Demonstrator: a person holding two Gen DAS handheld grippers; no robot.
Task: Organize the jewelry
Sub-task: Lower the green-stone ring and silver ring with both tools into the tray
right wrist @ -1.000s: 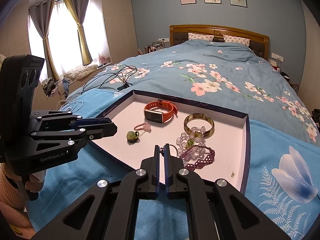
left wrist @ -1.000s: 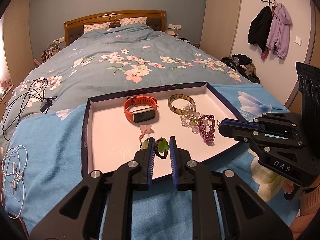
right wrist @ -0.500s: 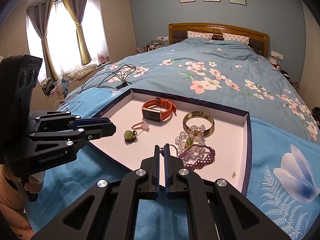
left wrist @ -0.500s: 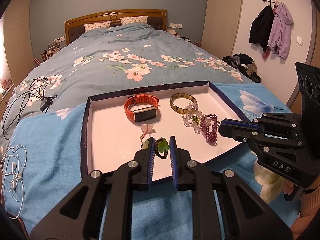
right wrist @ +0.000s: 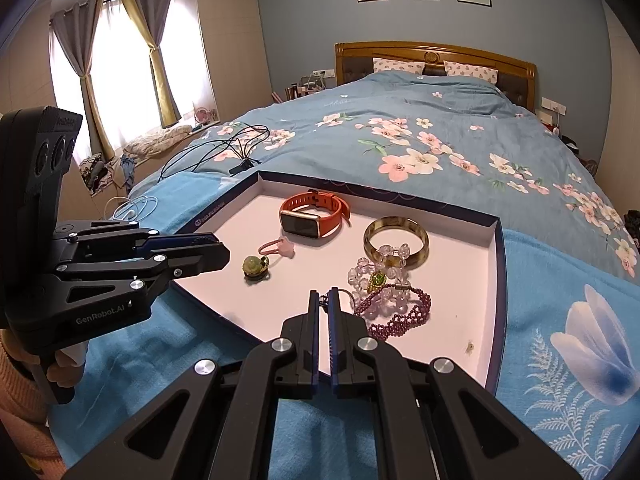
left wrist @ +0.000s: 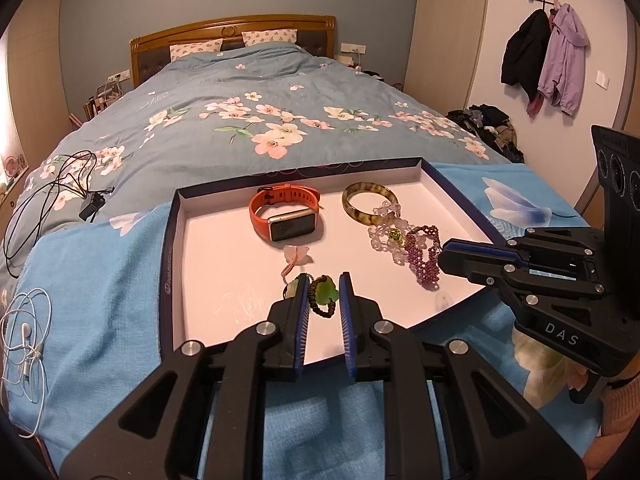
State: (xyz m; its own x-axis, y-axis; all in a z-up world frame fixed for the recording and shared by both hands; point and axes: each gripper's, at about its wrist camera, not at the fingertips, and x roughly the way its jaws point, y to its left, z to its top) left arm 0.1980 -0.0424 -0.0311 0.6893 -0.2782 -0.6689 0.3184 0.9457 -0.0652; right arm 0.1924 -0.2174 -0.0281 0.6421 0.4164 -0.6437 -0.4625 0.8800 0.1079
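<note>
A shallow white tray with a dark rim lies on the bed. In it are an orange watch, a horn-coloured bangle, a clear bead bracelet, a purple bead bracelet, a pink flower hair tie and a green bead charm. My left gripper hovers slightly open over the tray's near edge, the charm showing between its fingers. My right gripper is shut and empty beside the purple bracelet.
The tray rests on a light blue floral cloth over a blue flowered duvet. Black cables and white earphones lie to the left. Coats hang on the right wall. Curtained window to the left.
Both grippers have drifted very slightly relative to the tray. No item has been picked up or moved.
</note>
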